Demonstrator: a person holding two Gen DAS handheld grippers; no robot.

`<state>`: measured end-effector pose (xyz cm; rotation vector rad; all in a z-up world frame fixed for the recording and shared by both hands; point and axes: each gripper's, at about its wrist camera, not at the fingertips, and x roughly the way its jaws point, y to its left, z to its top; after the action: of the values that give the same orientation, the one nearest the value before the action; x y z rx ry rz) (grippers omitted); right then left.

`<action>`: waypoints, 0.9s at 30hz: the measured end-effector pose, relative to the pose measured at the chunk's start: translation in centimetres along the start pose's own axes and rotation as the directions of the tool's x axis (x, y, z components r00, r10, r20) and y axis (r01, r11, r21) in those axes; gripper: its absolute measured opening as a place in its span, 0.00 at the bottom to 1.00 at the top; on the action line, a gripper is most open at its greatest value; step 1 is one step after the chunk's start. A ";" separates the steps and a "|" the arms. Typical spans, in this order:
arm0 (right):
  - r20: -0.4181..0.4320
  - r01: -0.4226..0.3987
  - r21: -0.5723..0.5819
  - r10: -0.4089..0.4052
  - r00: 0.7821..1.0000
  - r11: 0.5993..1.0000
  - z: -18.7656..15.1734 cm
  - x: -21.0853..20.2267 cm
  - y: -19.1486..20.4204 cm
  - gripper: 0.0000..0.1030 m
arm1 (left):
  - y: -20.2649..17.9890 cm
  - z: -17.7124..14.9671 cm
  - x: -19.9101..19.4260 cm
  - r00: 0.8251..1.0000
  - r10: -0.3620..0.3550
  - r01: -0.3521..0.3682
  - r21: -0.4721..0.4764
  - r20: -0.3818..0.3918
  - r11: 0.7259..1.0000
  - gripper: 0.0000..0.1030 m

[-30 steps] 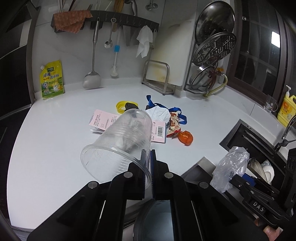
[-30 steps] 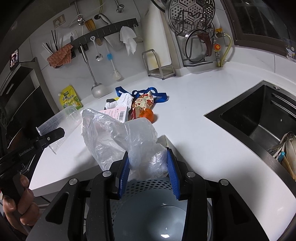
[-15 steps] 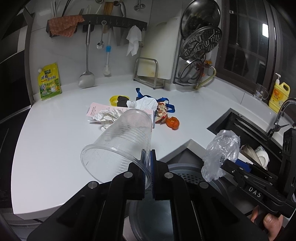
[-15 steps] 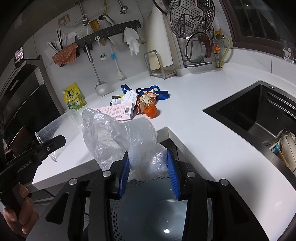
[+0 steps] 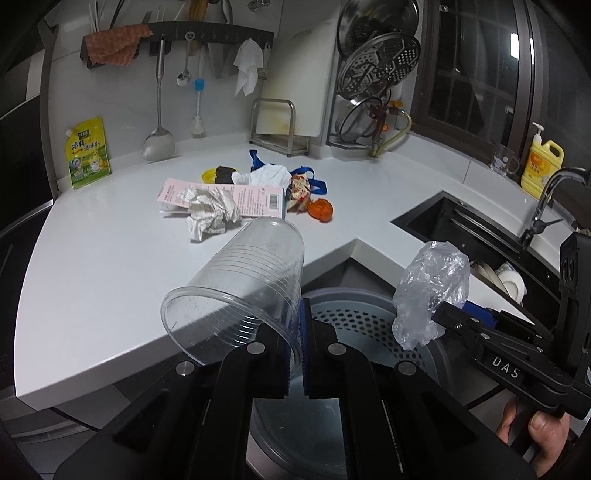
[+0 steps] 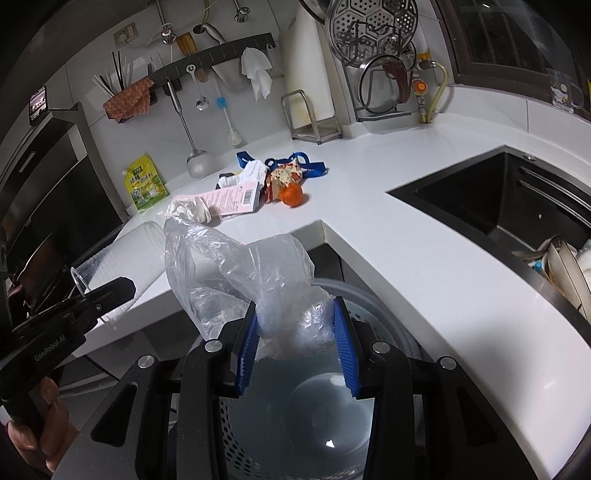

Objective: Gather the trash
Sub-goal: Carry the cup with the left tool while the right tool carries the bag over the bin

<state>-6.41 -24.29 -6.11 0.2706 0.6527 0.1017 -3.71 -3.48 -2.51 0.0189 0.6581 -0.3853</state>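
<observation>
white counter (image 5: 92, 266) | dark sink (image 6: 491, 206) | dark window (image 5: 476, 66) | utensil rail (image 5: 210, 31) on wall

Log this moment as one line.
left gripper: shut on clear plastic cup | right gripper: shut on crumpled plastic bag | both over perforated bin

White L-shaped kitchen countertop (image 5: 92, 266), smooth, with a black sink (image 6: 491, 206) recessed at its right. Lying on it in 1 loose cluster near the middle:
- pink printed paper card with barcode (image 5: 255, 197), flat
- crumpled white paper wad (image 5: 210, 212), resting on the card's near edge
- small yellow round lid (image 5: 208, 174), with a dark brown scrap (image 5: 225, 172) touching it
- crumpled white tissue (image 5: 269, 175)
- blue ribbon strap (image 5: 314, 181)
- patterned red-and-cream wrapper (image 5: 299, 188)
- orange rounded plastic piece (image 5: 320, 209), just beside the wrapper

Standing at the back wall: yellow-green spouted pouch (image 5: 88, 157), metal rack (image 5: 275, 127).
</observation>
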 end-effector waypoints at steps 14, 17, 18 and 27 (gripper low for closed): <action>-0.070 0.038 -0.004 -0.039 0.997 0.999 -3.0 0.0 -0.4 0.36 | -1.9 -3.6 2.0 0.991 -0.043 0.048 0.039 -0.123 0.998 0.05; -0.084 0.045 -0.005 -0.046 0.995 0.999 -3.6 0.4 -0.6 0.36 | -2.3 -4.3 2.5 0.988 -0.047 0.055 0.048 -0.146 0.997 0.05; -0.089 0.050 -0.005 -0.050 0.995 0.999 -3.7 0.5 -0.6 0.36 | -2.4 -4.5 2.7 0.987 -0.044 0.052 0.051 -0.152 0.997 0.05; -0.146 0.088 -0.018 -0.090 0.985 0.996 -5.3 2.2 -0.9 0.36 | -2.0 -6.0 4.5 0.973 -0.039 0.048 0.035 -0.225 0.998 0.05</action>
<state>-7.87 -23.61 -11.66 0.2242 0.8093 0.0400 -4.73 -6.02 -9.80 0.0875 0.8756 -0.4425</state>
